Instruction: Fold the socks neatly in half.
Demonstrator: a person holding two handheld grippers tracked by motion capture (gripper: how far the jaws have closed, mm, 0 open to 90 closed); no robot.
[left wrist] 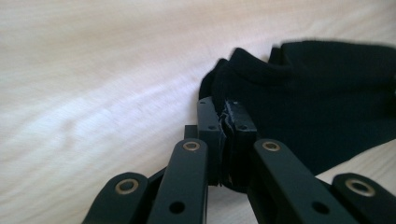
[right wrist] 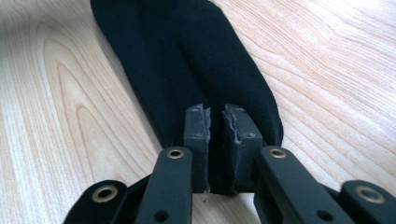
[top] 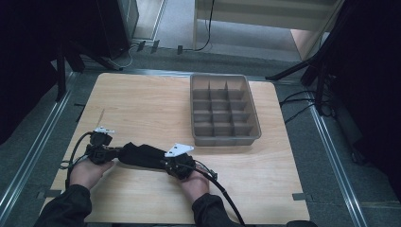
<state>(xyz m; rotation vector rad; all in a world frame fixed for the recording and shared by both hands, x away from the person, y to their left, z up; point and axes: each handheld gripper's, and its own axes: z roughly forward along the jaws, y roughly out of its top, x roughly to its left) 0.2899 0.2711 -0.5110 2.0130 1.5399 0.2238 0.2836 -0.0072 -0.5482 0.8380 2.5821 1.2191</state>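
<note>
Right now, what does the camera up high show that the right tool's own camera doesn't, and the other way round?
The high view alone shows the grey divided tray, both hands and the left tool. The right gripper view alone shows, close up, its two black jaws pinched on the fabric's end and their worn pads. Both show the right tool, the black sock and the wooden table.

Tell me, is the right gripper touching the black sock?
Touching. In the right gripper view the right gripper has its jaws pinched on the near end of the black sock, with dark fabric squeezed between the pads and no gap.
</note>
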